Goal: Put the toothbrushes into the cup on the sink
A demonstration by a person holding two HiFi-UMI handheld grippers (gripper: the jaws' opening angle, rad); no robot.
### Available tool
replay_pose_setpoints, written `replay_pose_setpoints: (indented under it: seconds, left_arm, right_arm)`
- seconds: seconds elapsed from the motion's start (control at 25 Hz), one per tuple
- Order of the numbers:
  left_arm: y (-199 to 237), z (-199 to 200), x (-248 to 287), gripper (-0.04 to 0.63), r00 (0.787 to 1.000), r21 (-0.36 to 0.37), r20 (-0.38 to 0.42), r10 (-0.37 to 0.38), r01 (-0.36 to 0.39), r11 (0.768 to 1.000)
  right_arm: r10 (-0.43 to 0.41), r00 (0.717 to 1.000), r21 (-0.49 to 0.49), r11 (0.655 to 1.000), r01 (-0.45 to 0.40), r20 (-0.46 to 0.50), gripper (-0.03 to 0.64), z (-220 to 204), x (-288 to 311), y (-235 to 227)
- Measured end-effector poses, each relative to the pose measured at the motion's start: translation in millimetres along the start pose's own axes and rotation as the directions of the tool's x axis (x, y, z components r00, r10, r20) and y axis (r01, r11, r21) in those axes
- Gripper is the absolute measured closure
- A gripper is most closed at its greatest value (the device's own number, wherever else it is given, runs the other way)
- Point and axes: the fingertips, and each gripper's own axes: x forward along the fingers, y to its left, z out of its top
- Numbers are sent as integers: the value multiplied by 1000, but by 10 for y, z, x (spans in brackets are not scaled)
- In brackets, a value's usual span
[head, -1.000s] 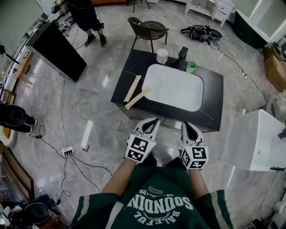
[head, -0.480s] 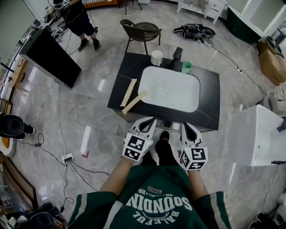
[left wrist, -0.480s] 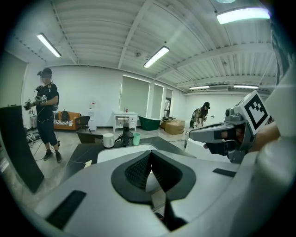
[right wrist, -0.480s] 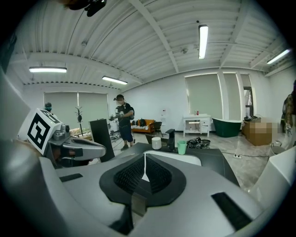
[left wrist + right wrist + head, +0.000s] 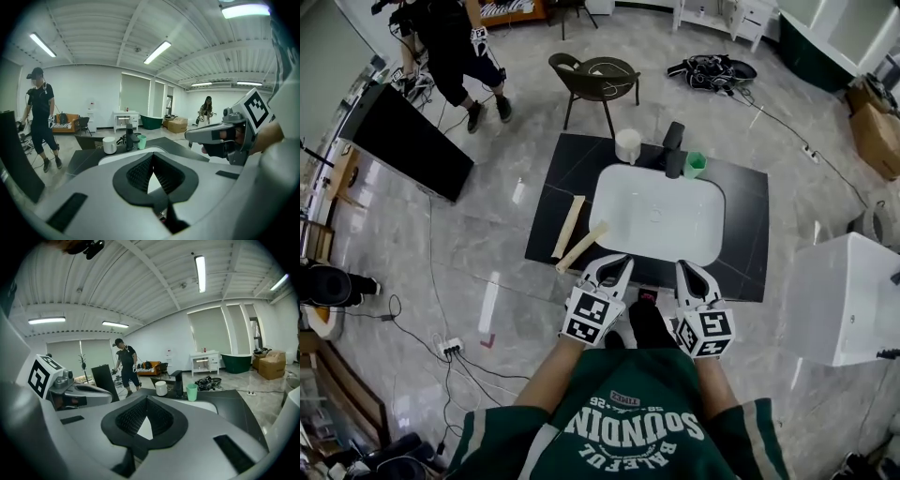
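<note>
The left tongs (image 5: 614, 262) and right tongs (image 5: 687, 266) have smooth pale-grey plastic shells and ribbed black pads (image 5: 138, 172). Ahead of them, the desk (image 5: 741, 202) is matt black, its basin (image 5: 656, 211) glossy white; the toothbrushes (image 5: 568, 226) look like pale wood, the green cup (image 5: 696, 165) smooth plastic.

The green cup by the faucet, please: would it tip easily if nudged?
Probably: the green cup looks small and plastic, so likely light. It stands upright on the smooth black counter, so it may slide too.
</note>
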Motion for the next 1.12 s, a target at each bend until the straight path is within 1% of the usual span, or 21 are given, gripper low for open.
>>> replay_pose_setpoints:
  seconds: [0.16,0.28,0.36,0.48,0.64,0.88,1.12]
  left_arm:
    - [314,38,268,584,999,-19,-25,30,-31,999]
    - [567,81,439,584,997,-45,-35,72,-74,996]
    - [699,101,554,584,994,-64,-40,102,-104,992]
    - [811,126,703,584,991,-83,-47,124,-127,988]
    - [917,155,852,584,986,-99,-64,154,-159,982]
    - [1074,139,918,584,972,-123,-80,219,-228,966]
    - [1312,66,772,584,955,-155,-92,283,-294,943]
  right_arm:
    - [74,996,-3,997,-74,-47,577,56,460,-103]
    - [137,988,-26,990,-140,-73,577,116,755,-118]
    - [161,984,-46,985,-165,-81,575,157,911,-153]
    - [190,978,-73,978,-197,-91,575,201,1105,-211]
    - [241,963,-69,966,-250,-121,574,196,1317,-299]
    - [337,930,-102,930,-353,-146,574,128,1560,-278]
    - [382,901,-106,906,-409,-207,568,-31,1760,-144]
